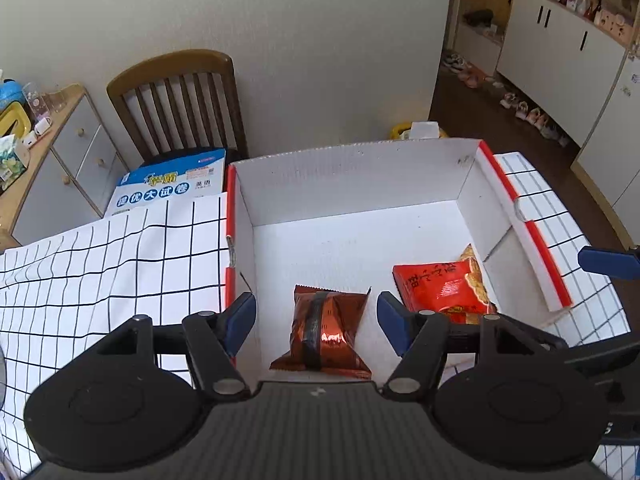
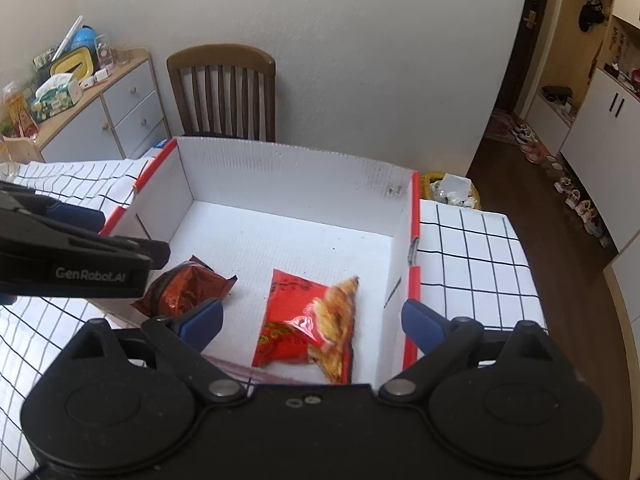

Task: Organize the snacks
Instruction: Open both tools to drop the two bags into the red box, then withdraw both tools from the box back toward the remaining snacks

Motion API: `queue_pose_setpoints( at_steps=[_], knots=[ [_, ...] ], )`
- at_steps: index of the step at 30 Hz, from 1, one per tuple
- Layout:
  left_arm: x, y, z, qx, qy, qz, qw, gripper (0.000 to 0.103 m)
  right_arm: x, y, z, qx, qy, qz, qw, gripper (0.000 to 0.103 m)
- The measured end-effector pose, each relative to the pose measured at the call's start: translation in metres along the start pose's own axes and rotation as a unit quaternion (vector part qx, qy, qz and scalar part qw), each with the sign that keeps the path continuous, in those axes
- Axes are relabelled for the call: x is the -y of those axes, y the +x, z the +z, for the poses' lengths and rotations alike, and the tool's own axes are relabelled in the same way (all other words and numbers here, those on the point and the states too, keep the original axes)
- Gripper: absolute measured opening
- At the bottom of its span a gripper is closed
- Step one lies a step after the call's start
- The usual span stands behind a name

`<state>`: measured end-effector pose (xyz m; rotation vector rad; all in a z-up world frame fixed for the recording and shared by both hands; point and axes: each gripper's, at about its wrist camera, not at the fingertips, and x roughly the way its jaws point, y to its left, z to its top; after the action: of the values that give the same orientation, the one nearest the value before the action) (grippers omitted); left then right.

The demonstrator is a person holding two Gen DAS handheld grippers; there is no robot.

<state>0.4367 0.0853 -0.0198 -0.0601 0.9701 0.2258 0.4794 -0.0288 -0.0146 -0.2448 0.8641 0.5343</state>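
A white cardboard box [image 1: 352,184] with red edges stands open on the checked tablecloth. Two packets lie on its floor at the near side. The brown foil snack [image 1: 320,336] sits below and between the blue pads of my left gripper [image 1: 316,316], which is open and clear of it. To its right lies the red snack packet [image 1: 444,284]. In the right wrist view the red packet [image 2: 308,320] lies under my right gripper [image 2: 312,320], whose jaws stand wide open and do not touch it. The brown snack [image 2: 184,288] is partly hidden by a left gripper finger [image 2: 132,250].
A wooden chair [image 1: 180,100] stands behind the table with a blue booklet [image 1: 172,188] on its seat. A grey drawer cabinet [image 2: 120,112] with clutter on top is at the far left. The tablecloth [image 2: 472,264] lies on both sides of the box. A hallway opens at the right.
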Motion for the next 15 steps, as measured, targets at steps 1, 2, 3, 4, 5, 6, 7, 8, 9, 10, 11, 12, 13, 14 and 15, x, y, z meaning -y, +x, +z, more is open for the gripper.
queue_pose_setpoints(
  at_steps=[1,2,3,4,5,6,7,8,9,10,11,12,13,14,15],
  knots=[
    [-0.001,-0.005,-0.001,0.002,-0.002,-0.001,1.0,0.066,-0.001,-0.005,0.0,0.003,0.001,-0.001,1.0,0.096],
    [-0.002,-0.011,-0.003,0.005,-0.005,-0.002,1.0,0.066,-0.002,-0.01,-0.001,0.007,0.001,-0.002,1.0,0.096],
    [-0.004,-0.017,-0.004,0.009,-0.007,-0.005,0.9999,0.066,-0.004,-0.016,-0.002,0.01,0.001,-0.003,1.0,0.096],
    [-0.004,-0.023,-0.005,0.012,-0.008,-0.008,0.9999,0.066,-0.005,-0.021,-0.003,0.013,0.002,-0.003,1.0,0.096],
    [-0.005,-0.03,-0.007,0.016,-0.01,-0.011,0.9998,0.066,-0.006,-0.027,-0.004,0.016,0.003,-0.003,1.0,0.096],
    [-0.006,-0.036,-0.009,0.02,-0.01,-0.013,0.9997,0.066,-0.007,-0.032,-0.005,0.019,0.003,-0.003,1.0,0.096],
    [-0.006,-0.042,-0.012,0.023,-0.009,-0.014,0.9996,0.066,-0.009,-0.037,-0.006,0.022,0.003,-0.003,1.0,0.096],
    [-0.007,-0.047,-0.014,0.027,-0.008,-0.015,0.9995,0.066,-0.011,-0.042,-0.006,0.025,0.002,-0.003,1.0,0.096],
    [-0.007,-0.053,-0.016,0.03,-0.008,-0.018,0.9994,0.066,-0.013,-0.048,-0.008,0.027,0.002,-0.002,1.0,0.096],
    [-0.008,-0.059,-0.018,0.032,-0.009,-0.021,0.9992,0.066,-0.015,-0.053,-0.009,0.029,0.002,-0.002,1.0,0.096],
    [-0.008,-0.064,-0.021,0.035,-0.009,-0.023,0.9991,0.066,-0.017,-0.058,-0.01,0.032,0.001,-0.002,0.999,0.096],
    [-0.008,-0.069,-0.023,0.038,-0.009,-0.024,0.999,0.066,-0.019,-0.063,-0.012,0.035,0.0,-0.001,0.999,0.097],
    [-0.008,-0.074,-0.027,0.042,-0.008,-0.023,0.9988,0.066,-0.021,-0.068,-0.014,0.038,-0.001,-0.001,0.999,0.098],
    [-0.008,-0.079,-0.03,0.047,-0.006,-0.021,0.9987,0.066,-0.023,-0.073,-0.015,0.041,-0.001,-0.001,0.999,0.098],
    [-0.009,-0.084,-0.032,0.051,-0.004,-0.02,0.9985,0.066,-0.025,-0.078,-0.017,0.044,-0.001,0.001,0.999,0.098]
  ],
)
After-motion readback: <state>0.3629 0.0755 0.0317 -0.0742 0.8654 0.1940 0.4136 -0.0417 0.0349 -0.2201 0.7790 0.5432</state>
